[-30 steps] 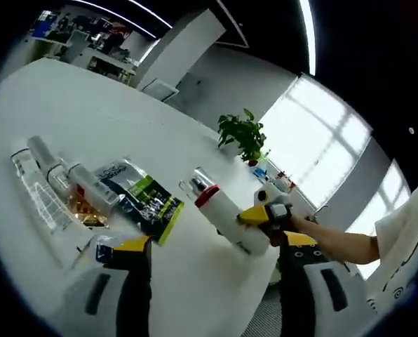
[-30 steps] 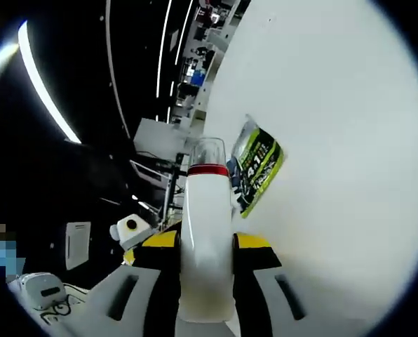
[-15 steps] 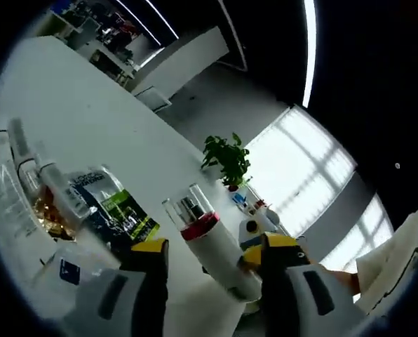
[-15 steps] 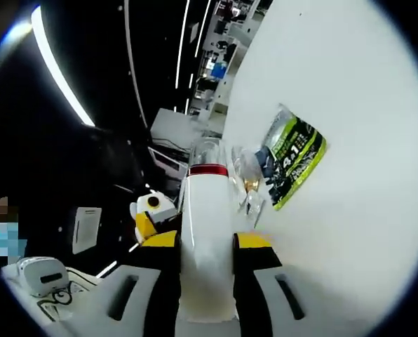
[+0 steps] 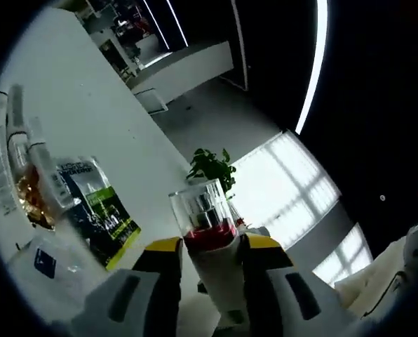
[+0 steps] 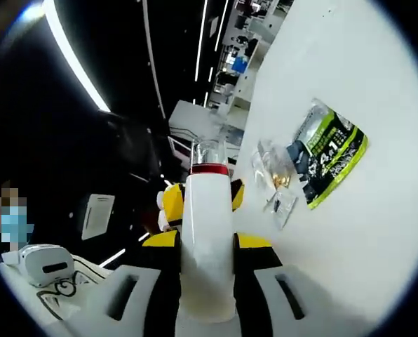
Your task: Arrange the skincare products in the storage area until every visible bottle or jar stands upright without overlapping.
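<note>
Your right gripper [image 6: 207, 242] clamps the white bottle [image 6: 207, 246] at lower centre. Your left gripper [image 5: 210, 246] brackets its red-banded neck; I cannot tell whether it grips.

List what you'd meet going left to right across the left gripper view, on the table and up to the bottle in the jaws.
Clear tubes → green and black pouch → white bottle with the red band and clear cap, between the jaws of the left gripper.

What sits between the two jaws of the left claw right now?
In the left gripper view, the white bottle with a red band and clear cap stands between the left claw jaws. The right claw grips the same bottle.
</note>
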